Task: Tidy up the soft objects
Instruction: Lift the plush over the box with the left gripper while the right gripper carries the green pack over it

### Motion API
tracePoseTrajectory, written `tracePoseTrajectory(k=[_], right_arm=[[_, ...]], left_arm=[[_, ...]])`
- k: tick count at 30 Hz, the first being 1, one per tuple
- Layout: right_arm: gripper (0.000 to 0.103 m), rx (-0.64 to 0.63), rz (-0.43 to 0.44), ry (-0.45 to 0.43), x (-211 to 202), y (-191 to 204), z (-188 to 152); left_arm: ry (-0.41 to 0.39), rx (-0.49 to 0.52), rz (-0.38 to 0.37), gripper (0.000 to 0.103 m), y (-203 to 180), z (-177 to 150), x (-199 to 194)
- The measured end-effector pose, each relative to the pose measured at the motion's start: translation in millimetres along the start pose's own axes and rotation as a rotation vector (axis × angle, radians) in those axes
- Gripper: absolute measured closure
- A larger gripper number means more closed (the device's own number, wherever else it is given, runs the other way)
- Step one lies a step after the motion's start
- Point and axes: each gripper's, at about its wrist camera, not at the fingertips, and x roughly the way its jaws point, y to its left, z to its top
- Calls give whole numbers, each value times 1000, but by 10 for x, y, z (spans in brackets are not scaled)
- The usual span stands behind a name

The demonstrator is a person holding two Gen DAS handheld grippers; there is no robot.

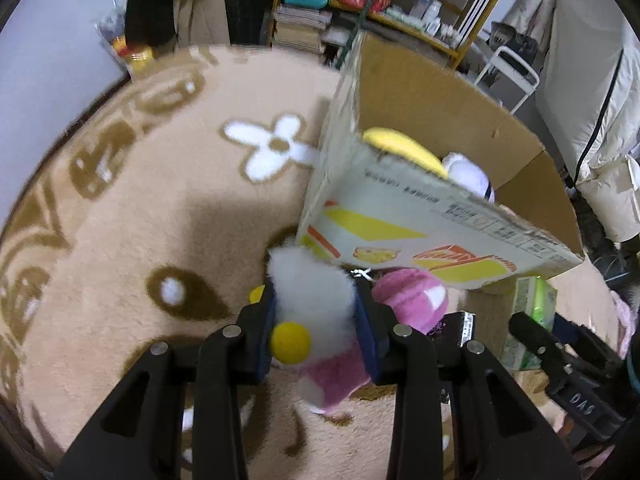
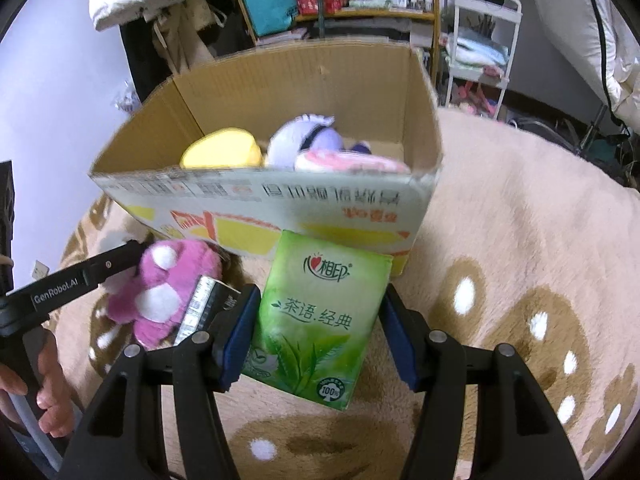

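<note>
Stock check, my view. Box [image 2: 280,92]: yellow plush [image 2: 222,154], purple plush [image 2: 304,140] and a pink-striped one [image 2: 352,162] already inside. My left fingers [image 1: 316,312] clamp the white toy [image 1: 312,292]; my right fingers [image 2: 316,332] grip the tissue pack [image 2: 316,316]. Both held before the box, above the rug [image 2: 520,220]. Pink plush [image 2: 168,292] remains outside.

right tool [image 2: 316,320] grips green tissue pack [image 2: 316,320] — cardboard box [image 2: 280,200] just behind
</note>
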Motion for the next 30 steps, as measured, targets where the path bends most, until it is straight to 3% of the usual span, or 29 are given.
tracePoseTrajectory(k=[13, 22, 30], right_arm=[[39, -12, 44, -269, -686, 25, 121], [39, -86, 45, -372, -852, 154, 366], [39, -152, 9, -425, -862, 206, 531]], left_arm=[[-362, 129, 48, 70, -235, -77, -969], [-492, 217, 22, 70, -482, 29, -1345], [-500, 208, -1, 70, -614, 398, -1402]])
